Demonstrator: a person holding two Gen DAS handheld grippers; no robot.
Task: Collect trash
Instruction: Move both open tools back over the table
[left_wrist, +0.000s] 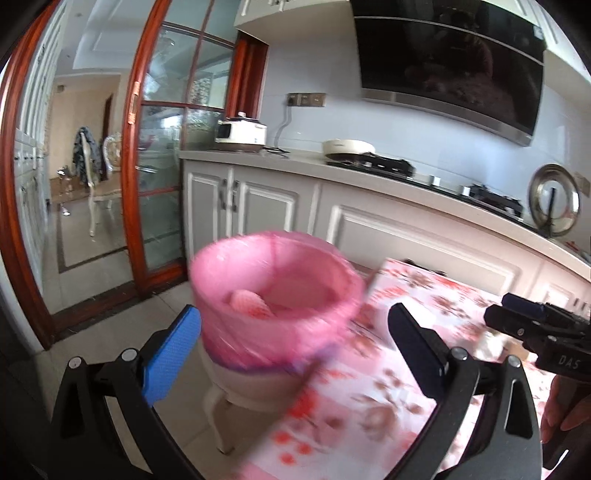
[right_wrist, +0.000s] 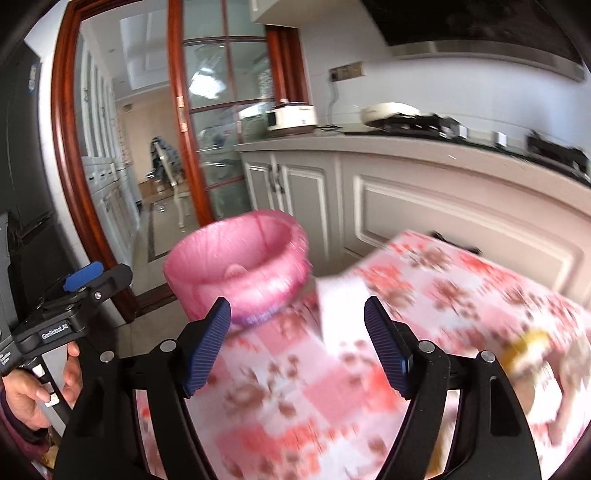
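Note:
A bin lined with a pink bag stands on a white base on the floor, against the corner of a table with a pink floral cloth. A pale pink ribbed scrap lies inside it. My left gripper is open in front of the bin, with nothing between its blue pads. My right gripper is also open and holds nothing, hanging over the table corner near the bin. A blurred yellow item lies on the cloth at the right.
Grey kitchen cabinets and a worktop with a stove run behind the table. A wood-framed glass sliding door stands at the left, with tiled floor in front of it. A hand holds the left gripper's handle.

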